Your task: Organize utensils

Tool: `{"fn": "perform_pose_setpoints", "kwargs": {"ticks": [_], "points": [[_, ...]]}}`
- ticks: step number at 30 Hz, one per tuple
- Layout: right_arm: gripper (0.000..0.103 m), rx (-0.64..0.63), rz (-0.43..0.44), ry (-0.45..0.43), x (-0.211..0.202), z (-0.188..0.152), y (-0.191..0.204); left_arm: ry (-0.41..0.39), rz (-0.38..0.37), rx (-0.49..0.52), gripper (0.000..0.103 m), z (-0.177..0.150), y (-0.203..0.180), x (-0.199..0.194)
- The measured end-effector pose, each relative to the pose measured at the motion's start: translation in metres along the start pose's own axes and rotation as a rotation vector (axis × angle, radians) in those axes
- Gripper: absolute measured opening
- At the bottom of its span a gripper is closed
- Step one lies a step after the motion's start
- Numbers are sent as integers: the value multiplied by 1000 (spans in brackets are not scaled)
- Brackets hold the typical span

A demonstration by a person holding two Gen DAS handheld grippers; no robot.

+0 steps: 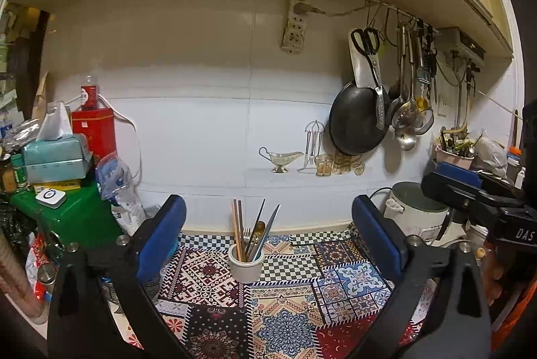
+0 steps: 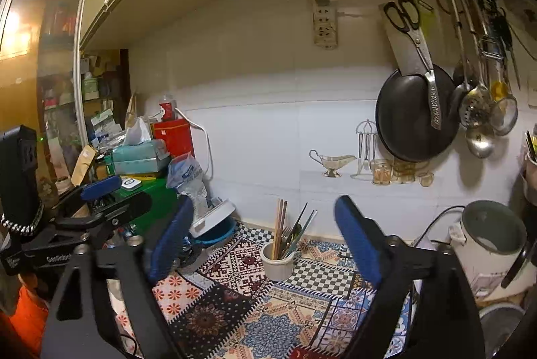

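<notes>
Left wrist view showed my left tool [image 1: 268,245] spread wide and empty above the patterned counter [image 1: 285,308]. The utensils [image 1: 251,235] stood upright in the small white cup [image 1: 245,266] on that counter, near the back wall, well apart from both tools. My right tool [image 2: 265,245] was likewise gaping, nothing between its blue pads [image 2: 357,245].

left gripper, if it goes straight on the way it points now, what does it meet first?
Most likely the white utensil cup on the patterned mat, or the utensils standing in it. The left gripper is open and empty, and the cup sits ahead, nearly centred between its fingers. Nothing shows in between; depth is uncertain.
</notes>
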State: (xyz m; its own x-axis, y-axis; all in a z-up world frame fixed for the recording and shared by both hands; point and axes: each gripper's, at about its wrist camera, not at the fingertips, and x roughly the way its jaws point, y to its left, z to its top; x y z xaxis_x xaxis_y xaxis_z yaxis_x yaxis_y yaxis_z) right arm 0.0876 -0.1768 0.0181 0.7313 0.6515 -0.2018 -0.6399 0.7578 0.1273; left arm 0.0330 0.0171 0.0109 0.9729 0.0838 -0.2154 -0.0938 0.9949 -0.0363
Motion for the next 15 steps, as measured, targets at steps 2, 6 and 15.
{"fn": "perform_pose_setpoints", "kwargs": {"ticks": [2,6,15], "points": [[96,-4,-17,-12,-9,-3,3,0,8,4,102,-2,0,-4],[100,-7,-43,-29,-14,-6,9,0,11,0,102,-5,1,-10],[100,1,-43,-1,-12,-11,16,4,26,-9,102,-11,9,-17]]}}
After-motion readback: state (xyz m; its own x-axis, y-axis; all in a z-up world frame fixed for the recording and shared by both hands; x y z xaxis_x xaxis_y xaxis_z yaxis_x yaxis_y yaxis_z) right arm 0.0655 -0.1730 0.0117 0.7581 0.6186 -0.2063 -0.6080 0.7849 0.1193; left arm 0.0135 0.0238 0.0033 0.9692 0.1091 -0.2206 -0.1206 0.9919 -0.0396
